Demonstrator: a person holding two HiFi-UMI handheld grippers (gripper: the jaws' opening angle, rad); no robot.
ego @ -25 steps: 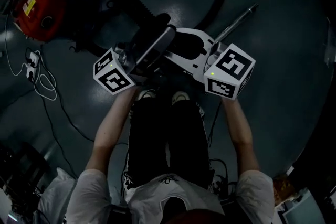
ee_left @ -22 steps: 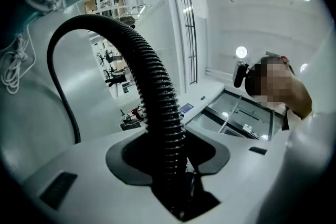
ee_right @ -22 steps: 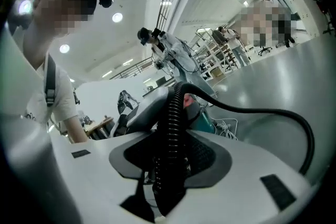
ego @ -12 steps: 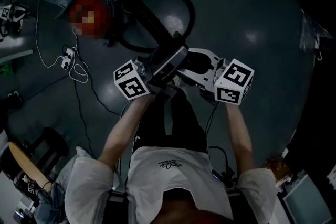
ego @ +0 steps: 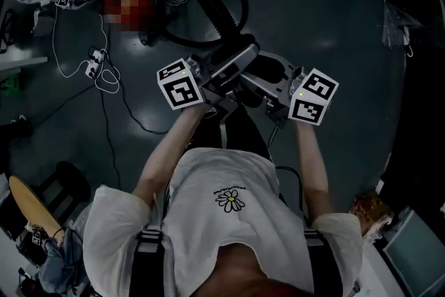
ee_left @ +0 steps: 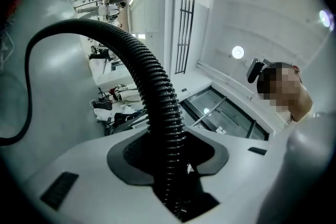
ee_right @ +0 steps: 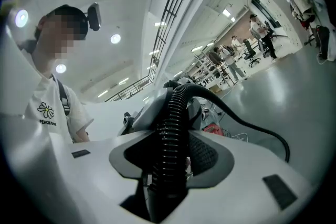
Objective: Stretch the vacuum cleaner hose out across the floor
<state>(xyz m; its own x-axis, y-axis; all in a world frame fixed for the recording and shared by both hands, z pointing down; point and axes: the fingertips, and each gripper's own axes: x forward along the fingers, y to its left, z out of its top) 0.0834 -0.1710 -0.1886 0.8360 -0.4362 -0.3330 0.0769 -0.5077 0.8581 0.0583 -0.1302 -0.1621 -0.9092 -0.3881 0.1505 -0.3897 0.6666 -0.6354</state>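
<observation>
Dark glossy floor [ego: 334, 24], workshop bg. Black ribbed hose [ego: 221, 14] leaves red vac body [ego: 142, 24] at upper left of head view, loops across floor, then rises to both grippers, held close together in front of person's chest. L gripper [ee_left: 168, 152]: jaws have just been closing, now narrow, clamped on hose. R gripper [ee_right: 170, 157]: jaws at similar narrow width, gripping same hose. White cables [ego: 104, 76] lie on floor beside vac.

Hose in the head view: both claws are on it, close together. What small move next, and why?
Probably step back, pulling the hose away from its loop. The left claw, which has just been closing, and the right claw both clamp it side by side, while the rest lies curled on the floor.
</observation>
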